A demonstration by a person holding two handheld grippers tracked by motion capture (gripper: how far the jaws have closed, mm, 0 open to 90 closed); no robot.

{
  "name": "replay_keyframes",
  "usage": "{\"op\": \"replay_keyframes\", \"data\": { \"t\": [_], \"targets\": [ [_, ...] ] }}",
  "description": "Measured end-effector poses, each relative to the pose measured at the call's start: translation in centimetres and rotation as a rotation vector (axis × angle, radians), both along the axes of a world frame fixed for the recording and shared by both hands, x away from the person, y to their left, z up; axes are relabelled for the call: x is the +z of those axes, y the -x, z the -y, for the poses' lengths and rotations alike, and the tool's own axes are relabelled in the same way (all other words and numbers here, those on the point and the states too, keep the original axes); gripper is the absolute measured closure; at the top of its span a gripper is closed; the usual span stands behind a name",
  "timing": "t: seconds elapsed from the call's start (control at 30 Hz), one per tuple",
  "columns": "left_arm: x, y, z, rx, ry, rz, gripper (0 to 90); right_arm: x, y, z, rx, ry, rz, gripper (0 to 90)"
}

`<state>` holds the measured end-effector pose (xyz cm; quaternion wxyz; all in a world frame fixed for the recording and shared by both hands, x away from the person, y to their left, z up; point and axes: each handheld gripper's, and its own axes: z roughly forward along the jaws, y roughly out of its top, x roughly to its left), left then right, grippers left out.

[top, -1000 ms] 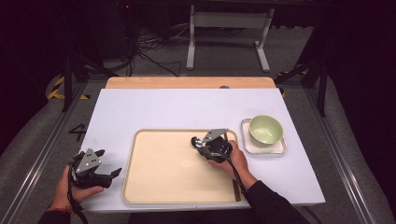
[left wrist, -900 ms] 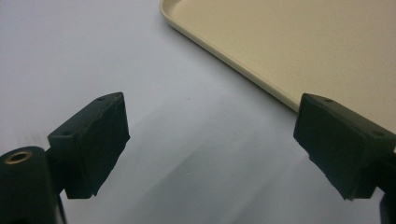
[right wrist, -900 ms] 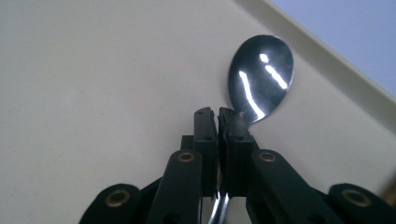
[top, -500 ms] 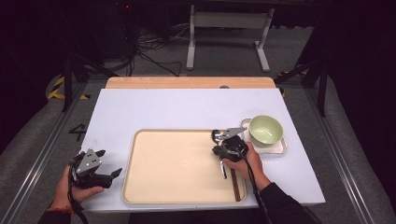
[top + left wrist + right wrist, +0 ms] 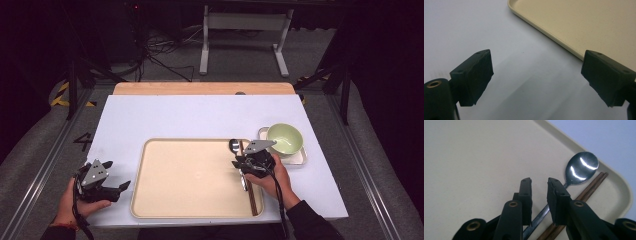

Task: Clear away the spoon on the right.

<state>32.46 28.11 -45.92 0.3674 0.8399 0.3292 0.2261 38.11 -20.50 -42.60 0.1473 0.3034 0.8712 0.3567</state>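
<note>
Nearest, at the front left corner of the white surface (image 5: 200, 117), the left tool (image 5: 120, 186) rests in the person's hand just outside the tray's (image 5: 190, 200) left rim. Its jaws stand wide apart with nothing between them; in the left gripper view they frame bare surface (image 5: 524, 82), and the tray's (image 5: 579, 22) cream rim runs across the upper right.

Farther in, on the tray's right side, the right tool (image 5: 239, 162) sits over the spoon (image 5: 234, 146) and the chopsticks (image 5: 253, 200). Both lie flat on the tray floor along its right rim, side by side and touching or nearly so, the chopsticks on the outside. The spoon's bowl points away from the person, near the tray's far right corner.

In the right gripper view the right tool (image 5: 539, 185) has its jaws a narrow gap apart; they have just been opening. The spoon's (image 5: 581, 167) handle runs below that gap and the pads do not press on it, so it is let go. The chopsticks (image 5: 594, 186) lie just beside the handle, towards the rim (image 5: 621, 180).

Beyond the tray's right edge, a green bowl (image 5: 285, 138) stands on a small white dish (image 5: 300, 159), near the right tool but apart from it.
</note>
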Motion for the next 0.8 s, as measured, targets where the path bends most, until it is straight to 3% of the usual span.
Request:
{"op": "replay_keyframes", "data": {
  "t": [0.4, 0.6, 0.8],
  "targets": [
    [0.1, -0.2, 0.3, -0.003, 0.006, 0.005, 11.4, 2.9, 1.9, 2.8, -0.004, -0.046, 0.106, 69.1],
    [0.1, -0.2, 0.3, -0.008, 0.012, 0.008, 11.4, 4.2, 2.1, 4.9, -0.048, -0.084, 0.148, 64.7],
    [0.2, -0.1, 0.2, -0.005, 0.008, 0.01, 11.4, 5.4, 1.9, 7.6, -0.136, -0.115, 0.175, 57.3]
  ]
}}
